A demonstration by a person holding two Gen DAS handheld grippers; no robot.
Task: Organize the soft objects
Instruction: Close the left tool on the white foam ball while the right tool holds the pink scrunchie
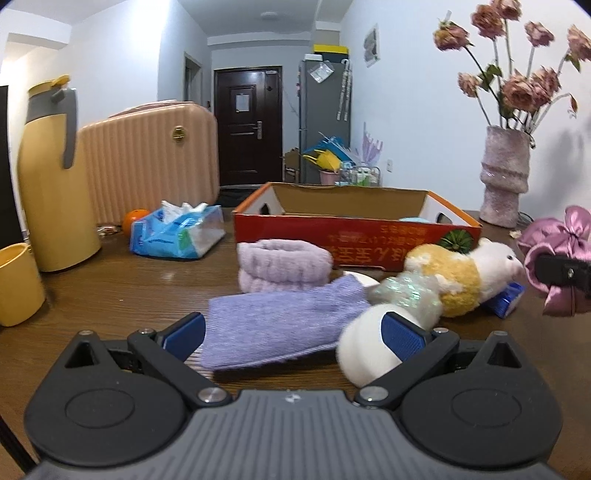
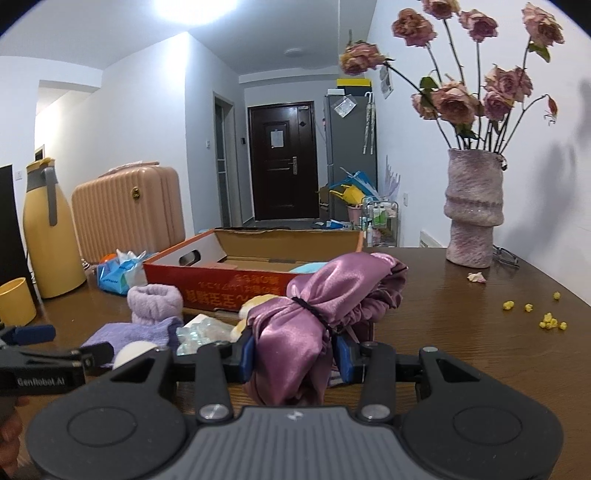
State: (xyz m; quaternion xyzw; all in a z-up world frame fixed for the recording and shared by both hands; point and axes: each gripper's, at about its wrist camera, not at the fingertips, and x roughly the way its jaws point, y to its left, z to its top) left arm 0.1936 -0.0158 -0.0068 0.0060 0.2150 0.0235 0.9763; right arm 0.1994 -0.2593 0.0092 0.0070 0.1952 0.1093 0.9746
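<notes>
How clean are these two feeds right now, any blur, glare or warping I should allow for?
Left wrist view: the plush toy and purple knit cloth look smeared, and the frame edges bow. Right wrist view: the ceiling light blows out to white at the top, the satin bundle shows bright sheen, and soft shadows fall on the wall behind the vase.

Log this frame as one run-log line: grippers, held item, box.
right gripper: shut on pink satin bundle | left gripper: open, over purple sock | cardboard box: bundle not yet inside
</notes>
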